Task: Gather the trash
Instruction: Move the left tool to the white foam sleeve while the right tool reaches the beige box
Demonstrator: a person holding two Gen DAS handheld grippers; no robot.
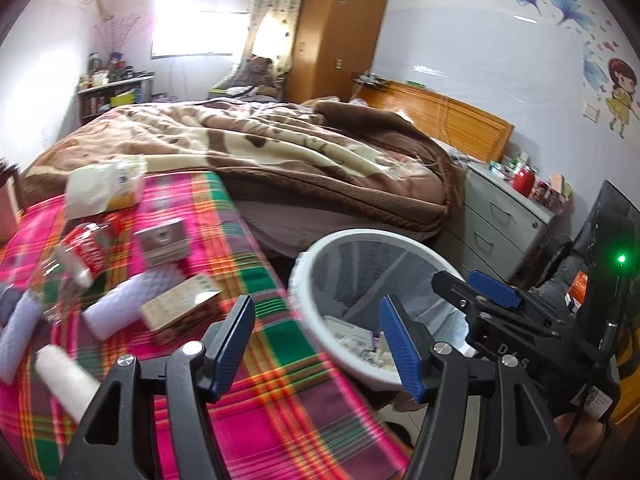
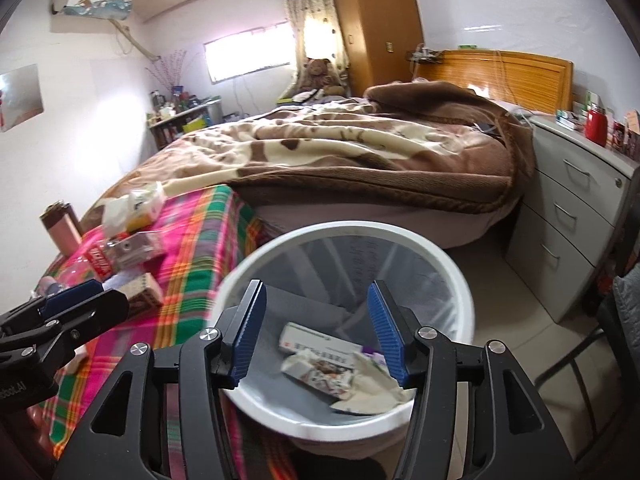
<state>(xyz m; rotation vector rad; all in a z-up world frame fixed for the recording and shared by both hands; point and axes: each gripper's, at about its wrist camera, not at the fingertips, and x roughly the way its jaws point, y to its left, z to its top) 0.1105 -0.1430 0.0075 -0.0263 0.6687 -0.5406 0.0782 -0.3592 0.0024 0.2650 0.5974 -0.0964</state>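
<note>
Bedroom, right hand-held gripper [image 2: 318, 334] agape (empty) over bin [image 2: 460, 276]

A home bedroom: a bed [image 1: 280, 152] under a rumpled blanket, a wooden wardrobe [image 1: 340, 32], a curtained window [image 1: 196, 28].

Daylight is streaming through a curtained window [image 2: 248, 54]. A wooden wardrobe [image 1: 340, 32] is standing beside the blanket-covered bed [image 2: 360, 152].
</note>
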